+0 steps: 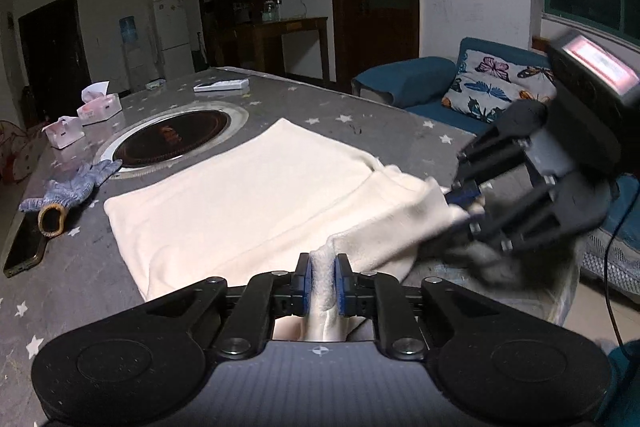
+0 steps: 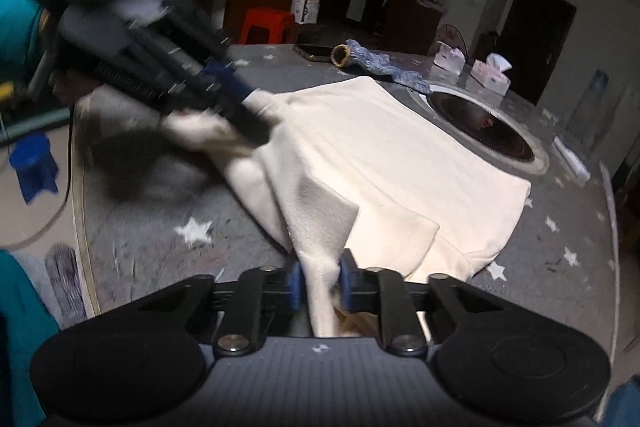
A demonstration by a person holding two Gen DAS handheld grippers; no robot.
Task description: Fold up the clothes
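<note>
A cream garment (image 1: 248,195) lies mostly flat on the grey star-patterned table (image 1: 80,267), its near edge lifted. My left gripper (image 1: 323,281) is shut on a bunched fold of that edge. In the left wrist view the right gripper (image 1: 466,203) comes in from the right, pinching another part of the same raised edge. In the right wrist view the cream garment (image 2: 400,155) spreads ahead, and my right gripper (image 2: 320,281) is shut on a hanging fold of it. There the left gripper (image 2: 250,103) is blurred at upper left, holding the cloth's far corner.
A round inset cooktop (image 1: 172,139) sits behind the garment. A blue knit glove (image 1: 68,193) and a phone (image 1: 24,247) lie at the left; two tissue boxes (image 1: 100,105) and a remote (image 1: 222,85) lie farther back. A blue sofa (image 1: 460,87) stands beyond the table's right edge.
</note>
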